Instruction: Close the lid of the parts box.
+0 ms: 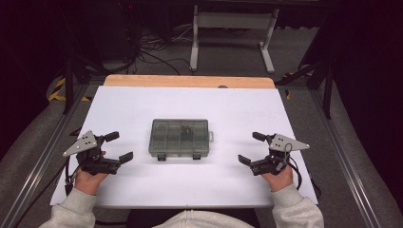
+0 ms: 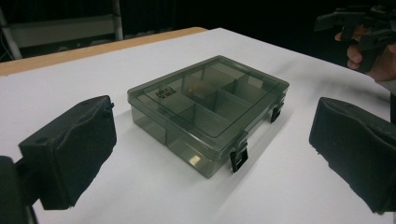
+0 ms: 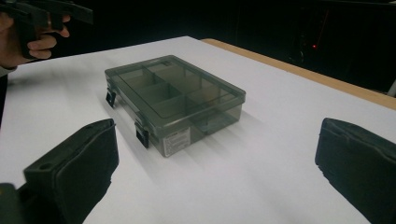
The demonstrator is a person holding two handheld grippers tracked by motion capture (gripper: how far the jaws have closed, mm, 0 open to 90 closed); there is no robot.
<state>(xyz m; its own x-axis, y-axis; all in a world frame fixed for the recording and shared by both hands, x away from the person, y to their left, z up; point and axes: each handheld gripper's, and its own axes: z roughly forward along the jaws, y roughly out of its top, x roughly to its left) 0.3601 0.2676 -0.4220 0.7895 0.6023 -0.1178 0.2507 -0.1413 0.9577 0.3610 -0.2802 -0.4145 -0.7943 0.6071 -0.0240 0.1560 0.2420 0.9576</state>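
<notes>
While its lid lies shut and both black latches (image 1: 161,156) on the near edge are fastened, a smoky see-through plastic box (image 1: 179,137) sits flat at the middle of the white desk (image 1: 142,104), its inside split into small compartments. Something small and dark lies in a far compartment, too small to make out. The box stands alone on the sheet, touched by nothing. To its left, near the person's edge of the desk, the left tongs (image 1: 119,146) point toward the box with the jaws spread wide and nothing between them; in the left gripper view the box shows well beyond the two padded jaws. To its right, about as far off, the right tongs (image 1: 252,148) mirror them, jaws just as wide and empty. Each hand grips its tool from behind, with grey sleeves (image 1: 71,209) coming in from the near edge. A strip of bare wood (image 1: 190,81) runs along the far side of the desk, and beyond it white frame legs (image 1: 233,28) stand on a dark floor among cables.
</notes>
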